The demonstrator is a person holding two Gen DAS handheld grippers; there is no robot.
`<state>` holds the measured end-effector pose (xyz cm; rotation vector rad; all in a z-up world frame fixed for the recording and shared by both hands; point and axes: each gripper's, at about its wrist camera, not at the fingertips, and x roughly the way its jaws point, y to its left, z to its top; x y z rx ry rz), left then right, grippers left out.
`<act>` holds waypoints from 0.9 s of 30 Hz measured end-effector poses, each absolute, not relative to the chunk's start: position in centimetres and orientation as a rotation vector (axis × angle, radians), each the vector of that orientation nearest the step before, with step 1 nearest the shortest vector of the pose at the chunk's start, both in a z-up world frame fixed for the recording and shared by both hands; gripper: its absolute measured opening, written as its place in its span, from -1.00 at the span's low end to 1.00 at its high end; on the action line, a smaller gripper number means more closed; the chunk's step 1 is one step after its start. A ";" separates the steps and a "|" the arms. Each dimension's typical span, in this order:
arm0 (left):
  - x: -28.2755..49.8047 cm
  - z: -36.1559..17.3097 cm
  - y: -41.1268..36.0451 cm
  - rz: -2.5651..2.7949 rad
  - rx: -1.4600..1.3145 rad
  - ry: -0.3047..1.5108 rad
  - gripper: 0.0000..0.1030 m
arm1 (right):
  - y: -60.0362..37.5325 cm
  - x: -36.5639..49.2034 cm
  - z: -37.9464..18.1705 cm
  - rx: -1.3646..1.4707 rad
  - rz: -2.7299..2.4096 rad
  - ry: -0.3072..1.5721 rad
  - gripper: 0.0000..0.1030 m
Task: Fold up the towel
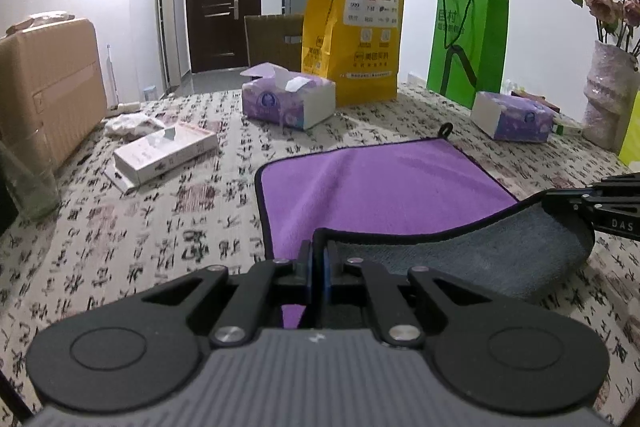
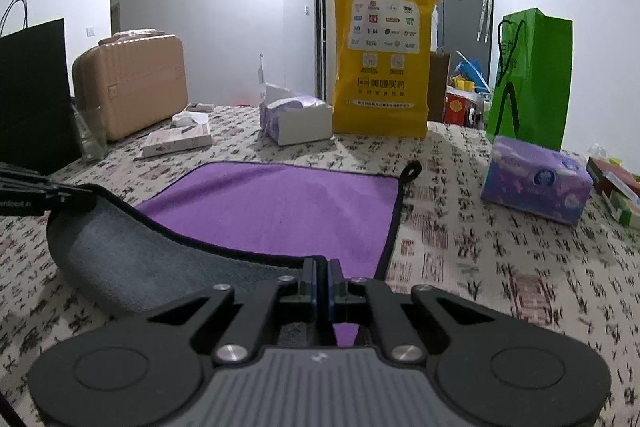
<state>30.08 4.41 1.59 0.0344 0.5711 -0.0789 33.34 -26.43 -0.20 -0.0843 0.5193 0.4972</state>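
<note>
A purple towel (image 1: pixel 376 183) with a grey underside and black trim lies on the patterned tablecloth (image 1: pixel 140 227). Its near edge is lifted and curls over, showing the grey side (image 1: pixel 480 259). My left gripper (image 1: pixel 319 259) is shut on the near left corner. My right gripper (image 2: pixel 322 271) is shut on the near right corner of the towel (image 2: pixel 280 207). The right gripper's body shows at the right edge of the left wrist view (image 1: pixel 608 207). The left gripper's body shows at the left edge of the right wrist view (image 2: pixel 36 191). The far edge lies flat, with a black hanging loop (image 2: pixel 412 171).
Beyond the towel stand a tissue pack (image 1: pixel 288 99), a yellow paper bag (image 1: pixel 356 27), a green bag (image 1: pixel 468 43) and a second tissue pack (image 1: pixel 512 115). A flat box (image 1: pixel 164 151), a glass (image 1: pixel 28 183) and a tan suitcase (image 1: pixel 48 87) are at left. A vase (image 1: pixel 608 99) is at right.
</note>
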 end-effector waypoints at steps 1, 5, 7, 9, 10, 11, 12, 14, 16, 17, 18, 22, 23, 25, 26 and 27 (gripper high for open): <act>30.4 1.7 4.5 -0.079 0.036 0.568 -0.88 | -26.4 33.6 -0.1 -0.085 0.497 0.517 -0.91; 31.6 2.0 4.8 -0.073 0.036 0.556 -0.88 | -26.2 34.7 0.3 -0.095 0.494 0.505 -0.91; 32.4 2.2 5.1 -0.072 0.037 0.553 -0.88 | -26.2 35.2 0.5 -0.095 0.490 0.497 -0.91; 33.2 2.3 5.2 -0.072 0.046 0.548 -0.88 | -26.2 35.8 0.5 -0.097 0.488 0.493 -0.91; 33.7 2.4 5.2 -0.070 0.053 0.545 -0.88 | -26.1 36.2 0.5 -0.102 0.487 0.492 -0.91; 34.1 2.5 5.3 -0.072 0.054 0.541 -0.88 | -26.0 36.6 0.5 -0.109 0.485 0.493 -0.91; 34.5 2.5 5.3 -0.074 0.056 0.536 -0.88 | -26.0 37.0 0.5 -0.114 0.483 0.494 -0.91; 35.6 2.6 5.4 -0.075 0.063 0.531 -0.88 | -25.7 37.9 0.6 -0.127 0.481 0.491 -0.91; 36.8 2.7 5.7 -0.076 0.060 0.531 -0.88 | -25.4 38.9 0.8 -0.138 0.481 0.483 -0.91; 37.4 2.7 5.9 -0.076 0.056 0.533 -0.88 | -25.3 39.5 1.0 -0.140 0.482 0.480 -0.91; 38.1 2.7 6.1 -0.079 0.051 0.536 -0.88 | -25.2 40.1 1.0 -0.141 0.482 0.479 -0.91; 41.2 2.5 6.9 -0.086 0.020 0.568 -0.88 | -24.8 43.3 1.2 -0.141 0.485 0.486 -0.91; 41.9 2.4 7.2 -0.086 0.013 0.576 -0.88 | -24.6 44.0 1.1 -0.141 0.486 0.489 -0.91; 43.4 2.2 7.8 -0.092 -0.008 0.597 -0.88 | -24.4 45.5 1.0 -0.135 0.488 0.496 -0.91; 44.3 2.0 8.2 -0.091 -0.020 0.611 -0.88 | -24.3 46.2 0.9 -0.134 0.490 0.500 -0.91; 45.0 1.8 8.4 -0.092 -0.026 0.622 -0.88 | -24.1 46.9 0.8 -0.133 0.491 0.505 -0.91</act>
